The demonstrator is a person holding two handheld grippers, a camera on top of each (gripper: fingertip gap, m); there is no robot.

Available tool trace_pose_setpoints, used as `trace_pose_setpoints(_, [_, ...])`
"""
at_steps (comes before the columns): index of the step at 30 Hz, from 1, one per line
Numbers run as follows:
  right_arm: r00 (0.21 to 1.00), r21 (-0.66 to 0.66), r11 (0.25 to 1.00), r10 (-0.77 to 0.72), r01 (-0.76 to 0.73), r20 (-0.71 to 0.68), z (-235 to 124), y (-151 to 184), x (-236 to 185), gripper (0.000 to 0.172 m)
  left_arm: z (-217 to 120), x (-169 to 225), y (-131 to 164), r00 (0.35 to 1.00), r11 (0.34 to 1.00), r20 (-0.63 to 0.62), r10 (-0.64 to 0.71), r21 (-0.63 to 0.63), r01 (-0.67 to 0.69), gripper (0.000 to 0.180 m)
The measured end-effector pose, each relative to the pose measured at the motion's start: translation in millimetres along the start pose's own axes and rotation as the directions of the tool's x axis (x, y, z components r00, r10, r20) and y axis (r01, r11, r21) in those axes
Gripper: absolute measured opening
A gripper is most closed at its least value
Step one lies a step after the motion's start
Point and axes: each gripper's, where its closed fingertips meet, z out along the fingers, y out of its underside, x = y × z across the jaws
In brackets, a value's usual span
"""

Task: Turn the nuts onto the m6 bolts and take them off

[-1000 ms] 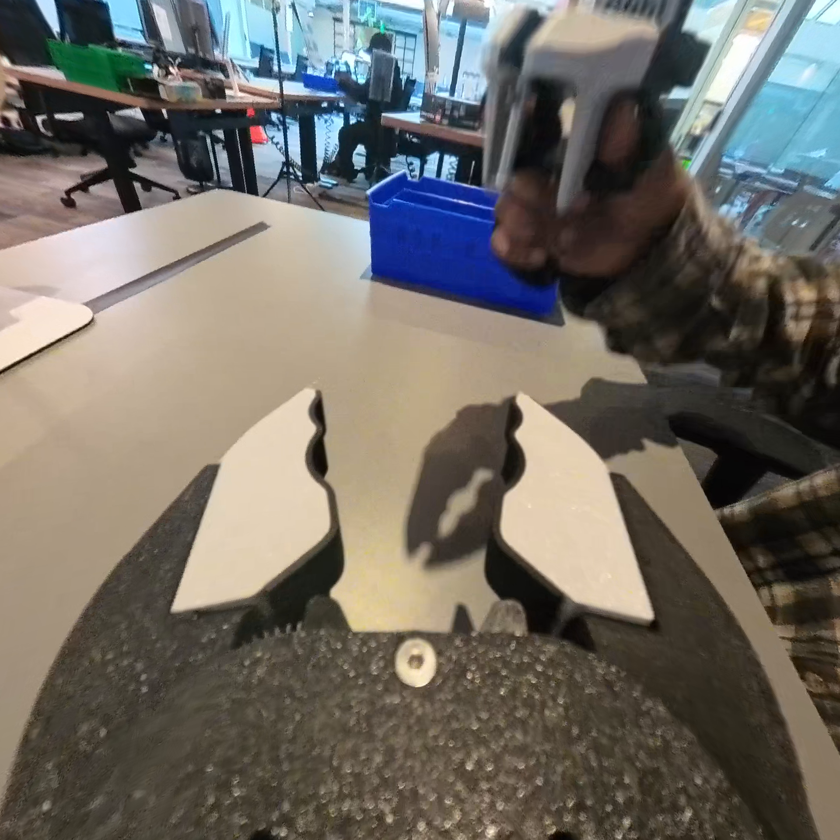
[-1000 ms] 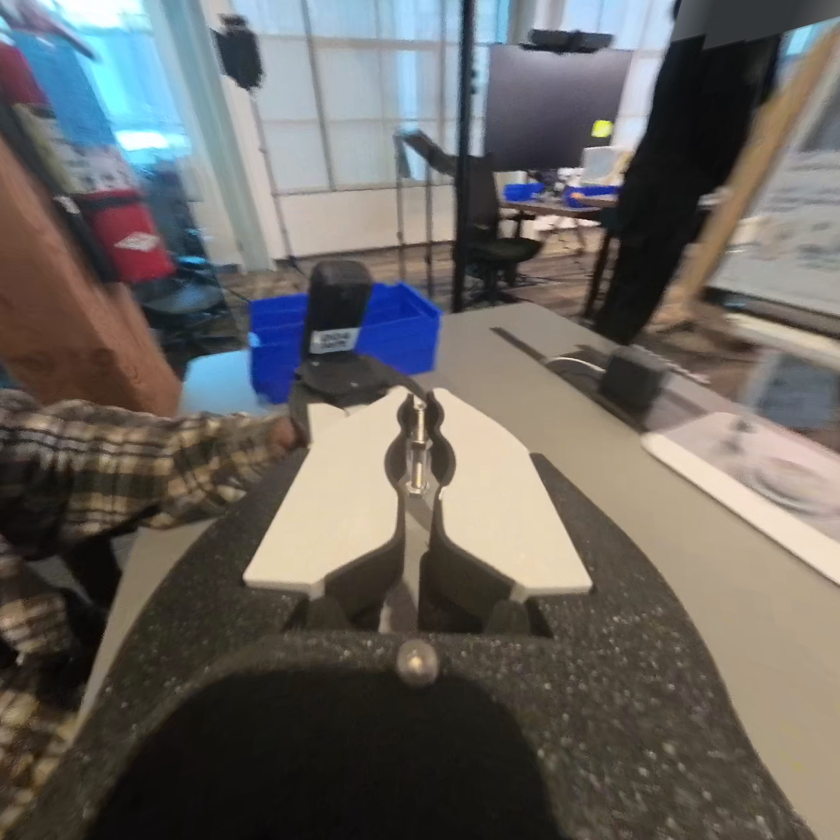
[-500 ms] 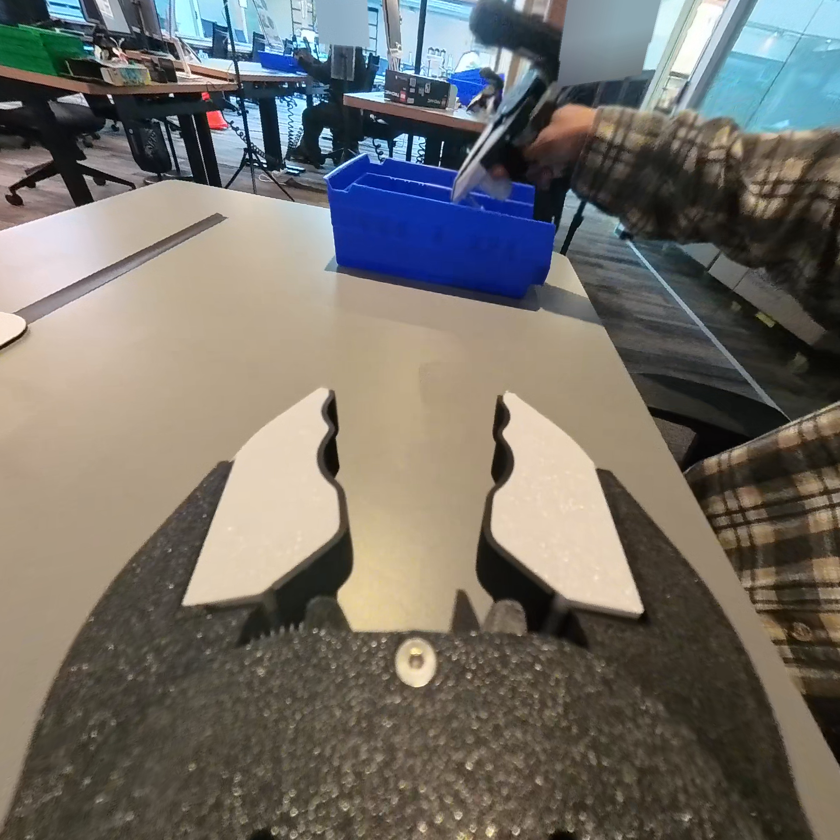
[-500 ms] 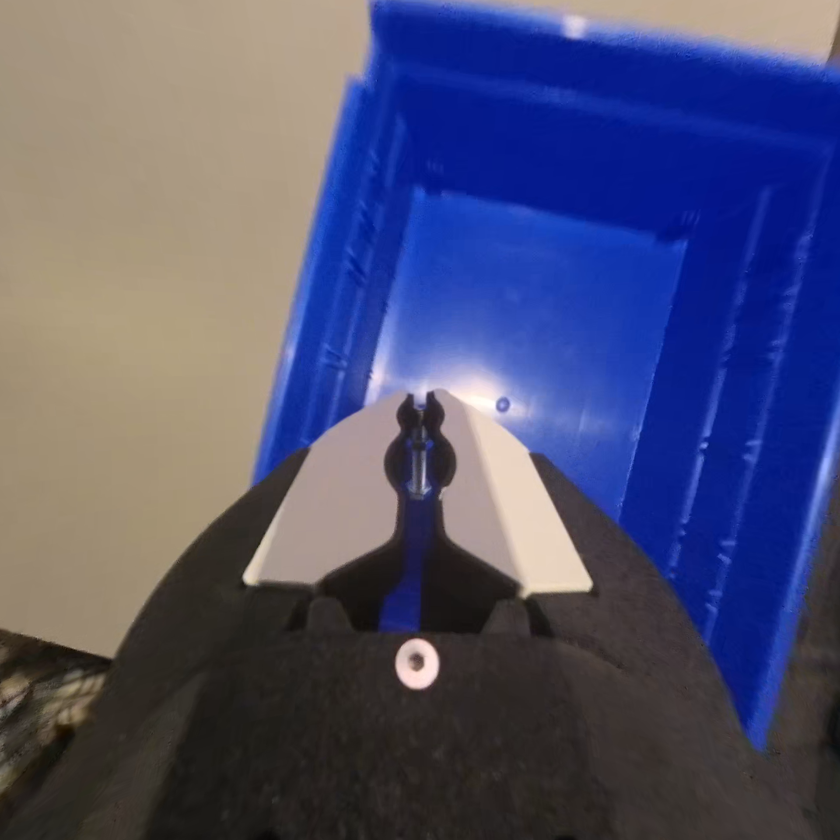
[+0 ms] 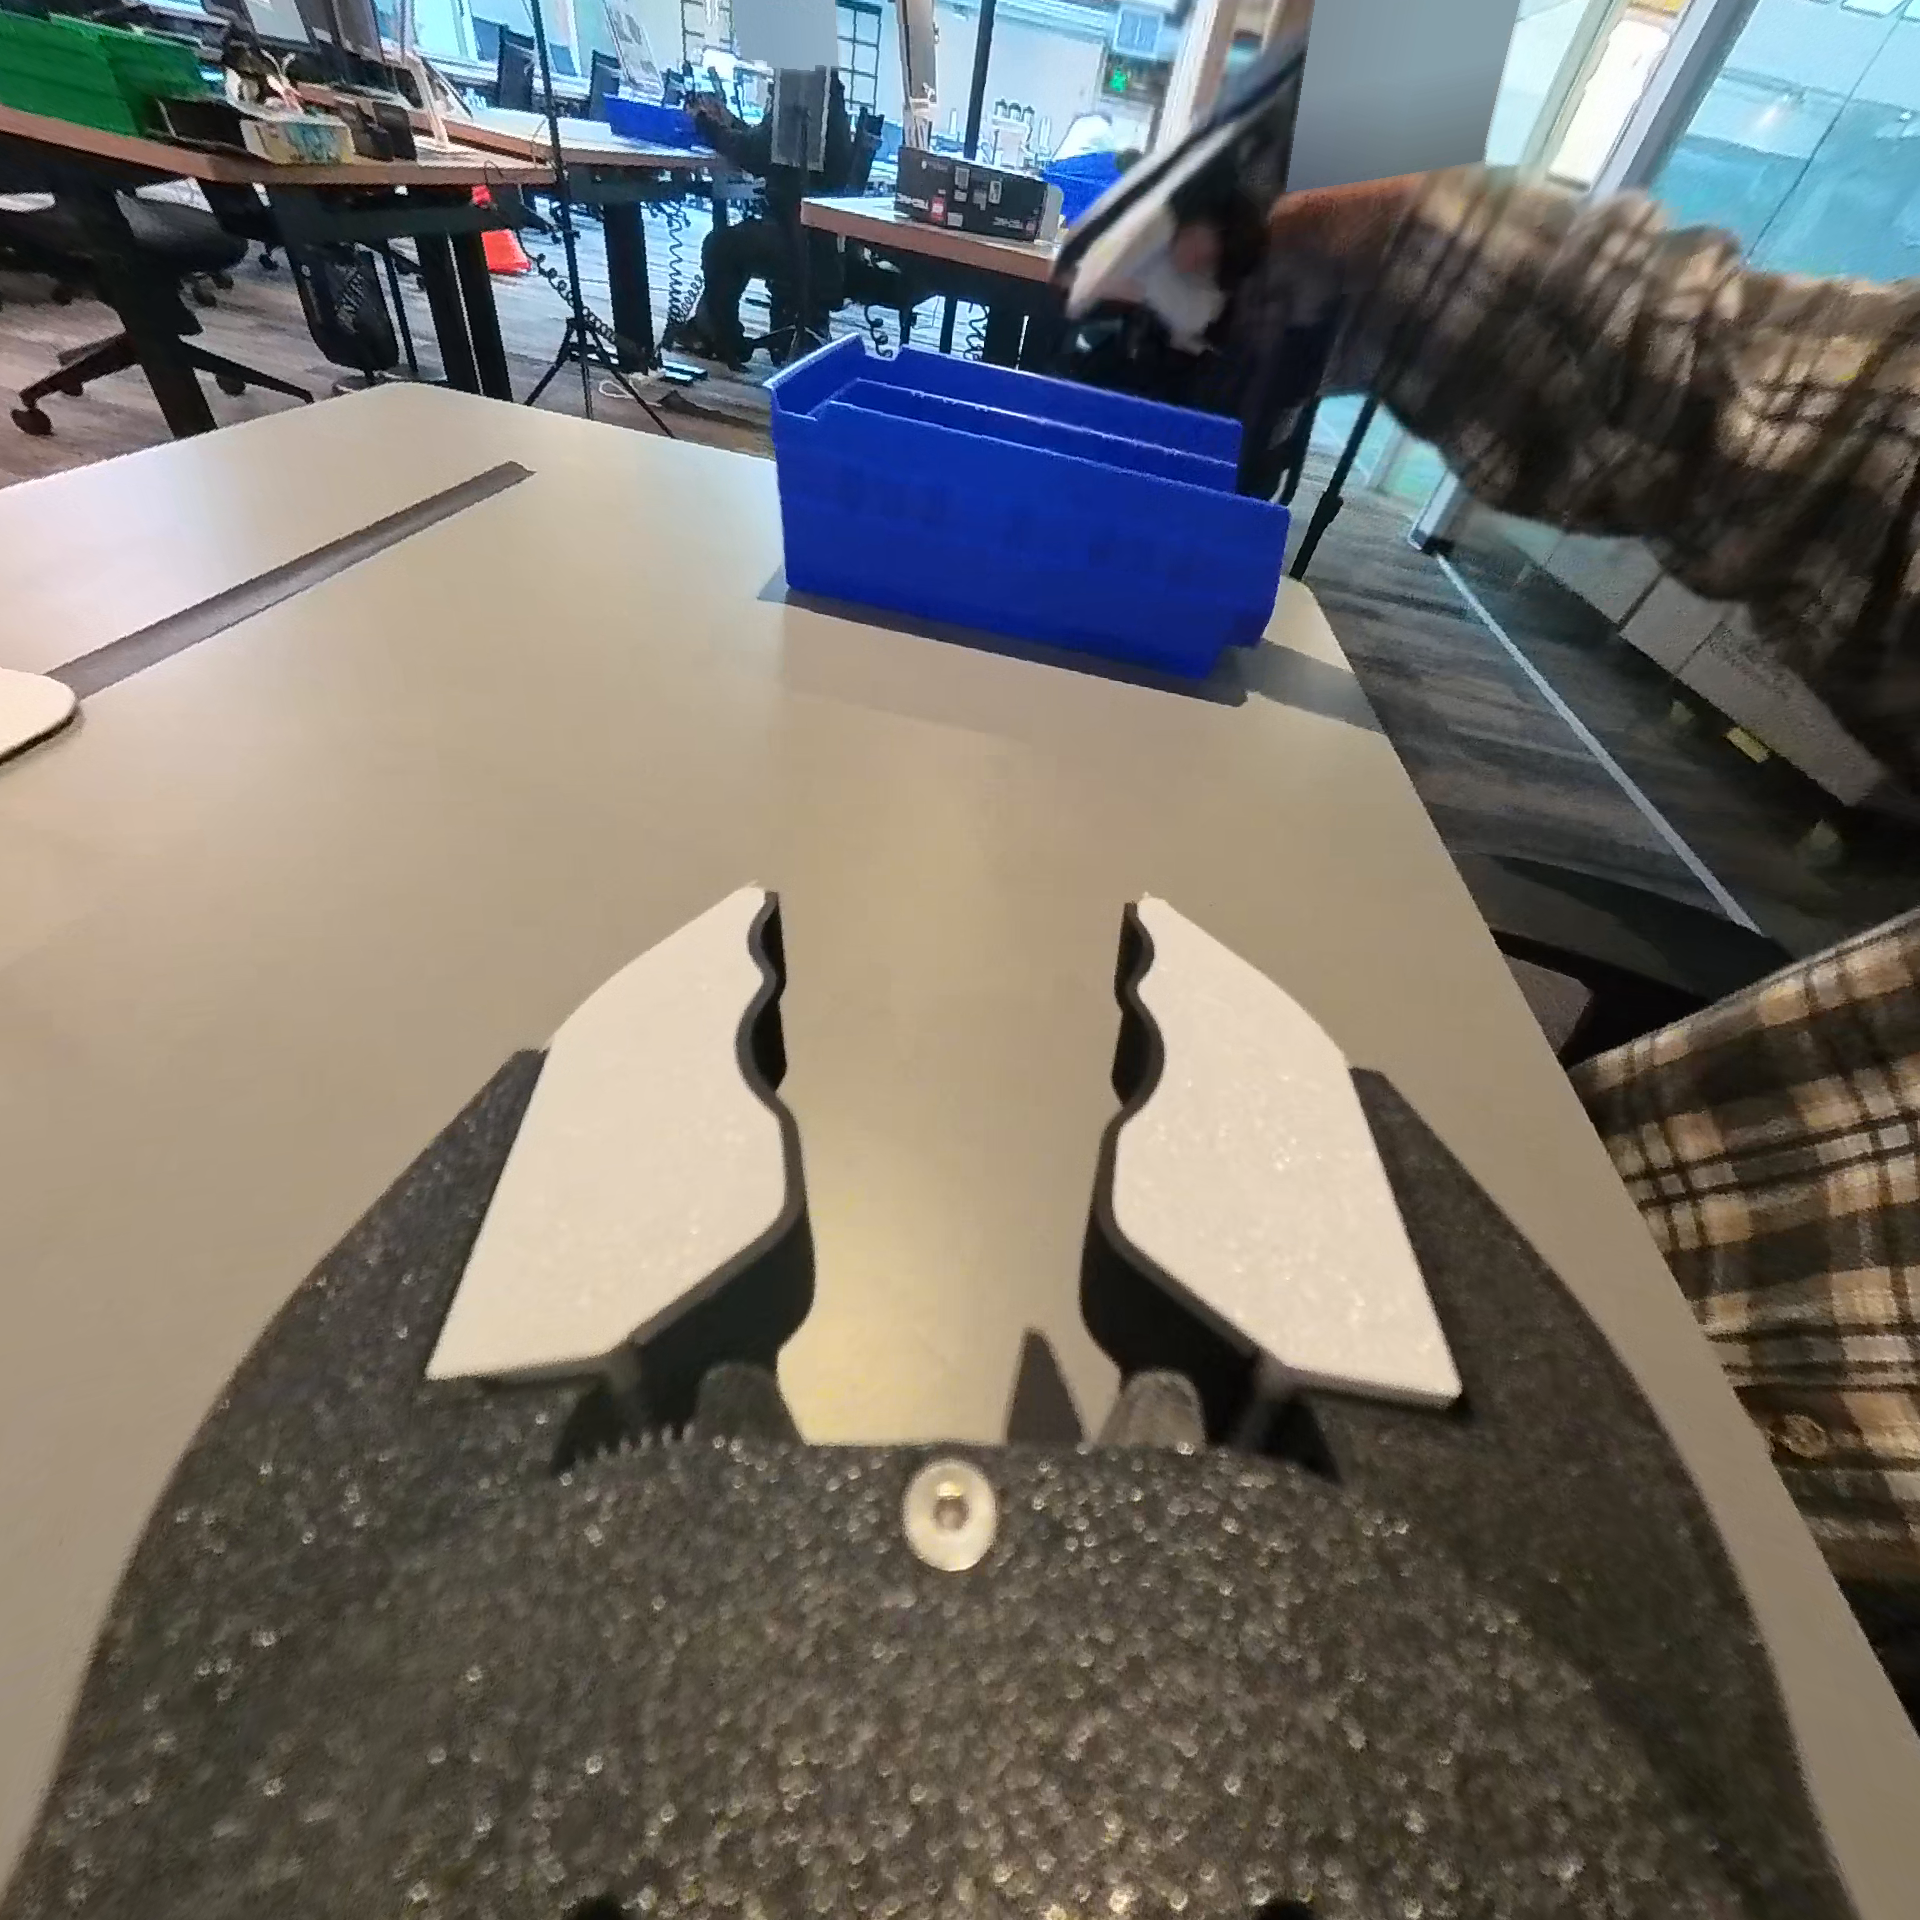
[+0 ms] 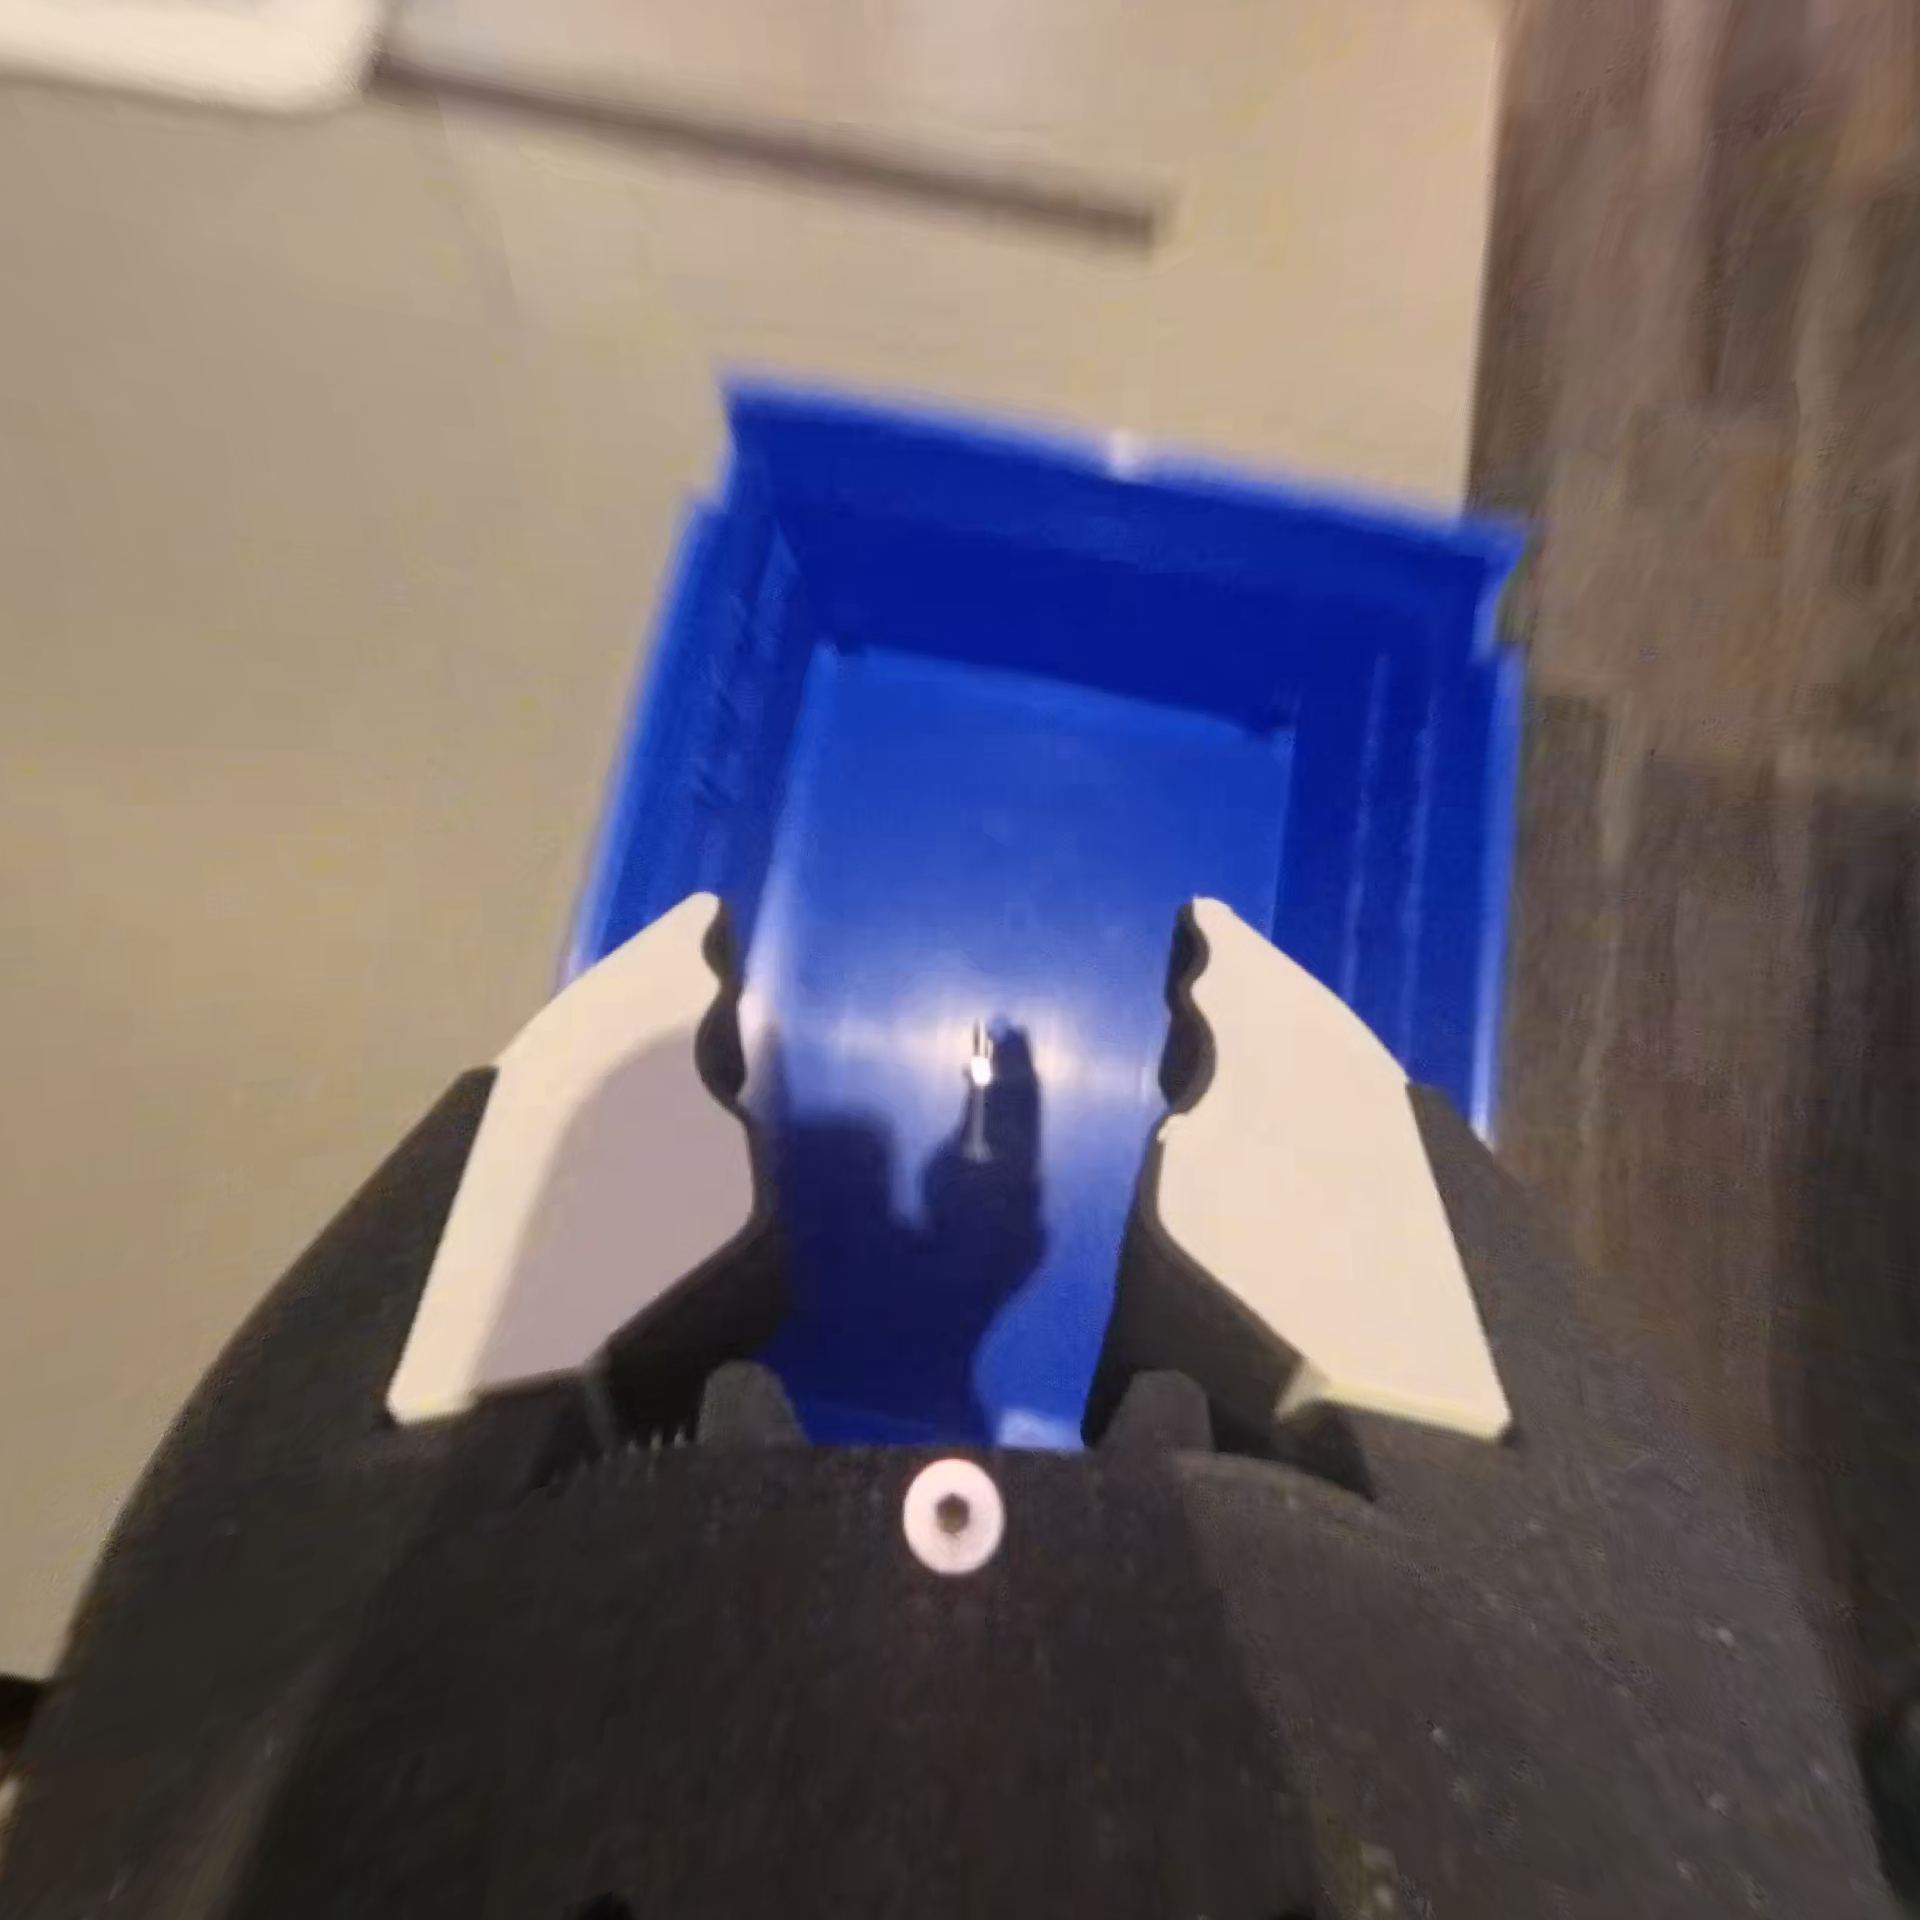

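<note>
Our right gripper hangs above the blue bin and looks almost straight down into it, its two pale fingers spread wide with nothing between them but the bin's floor. Down on that floor, between the fingertips as the right wrist view frames them, we see a small silvery bolt, apart from both pads and beside a dark shadow; the picture is blurred, so we cannot tell whether the bolt lies flat or is in the air, nor whether a nut sits on it. From the left wrist view the same right gripper shows as a blurred pale and black shape above the far end of the bin, carried by an arm in a plaid sleeve. Our left gripper is low over the grey table, well short of the bin, with its fingers also parted and only bare tabletop showing between them. The bin stands near the table's far right corner, close to the edge. A dark strip runs along the tabletop to the left, and a pale rounded pad just shows at the left border. Beyond the table we see other desks and office chairs.
</note>
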Motion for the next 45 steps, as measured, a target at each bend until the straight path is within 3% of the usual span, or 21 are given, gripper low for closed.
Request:
trace_pose_setpoints(4, [0.991, 0.318, 0.94, -0.135, 0.124, 0.014, -71, -79, -51, 0.087, -1, -2, 0, 1.0, 1.0, 0.011, -0.002, 0.0, 0.002, 0.061])
trace_pose_setpoints(8, [0.96, 0.511, 0.836, -0.272, 0.202, 0.066, -91, -102, -131, 0.087, -1, -5, 2, 1.0, 1.0, 0.021, -0.004, -0.004, 0.004, 0.06])
trace_pose_setpoints(13, [0.886, 0.607, 0.787, -0.352, 0.106, 0.301, -40, -77, -230, 0.084, -2, -6, 5, 1.0, 1.0, 0.03, 0.003, -0.03, -0.002, 0.059])
trace_pose_setpoints(17, [0.839, 0.635, 0.773, -0.354, 0.014, 0.413, 24, -55, -272, 0.079, -6, -8, 1, 0.999, 1.0, 0.048, 0.013, -0.019, -0.012, 0.058])
trace_pose_setpoints(23, [0.835, 0.632, 0.775, -0.356, 0.013, 0.42, 73, -44, -291, 0.078, -9, -13, 1, 0.998, 1.0, 0.064, 0.008, -0.009, -0.007, 0.057])
trace_pose_setpoints(27, [0.842, 0.665, 0.743, -0.405, 0.076, 0.357, 76, -37, -296, 0.076, -7, -13, 3, 0.998, 1.0, 0.067, 0.012, -0.023, -0.01, 0.057])
trace_pose_setpoints(33, [0.805, 0.638, 0.769, -0.407, 0.047, 0.432, 78, -30, -308, 0.077, -4, -13, 5, 0.998, 0.999, 0.069, 0.013, -0.033, -0.011, 0.057])
trace_pose_setpoints(45, [0.789, 0.643, 0.765, -0.416, 0.034, 0.453, 73, -30, -312, 0.077, -2, -14, 7, 0.998, 0.999, 0.065, 0.005, -0.033, -0.003, 0.057])
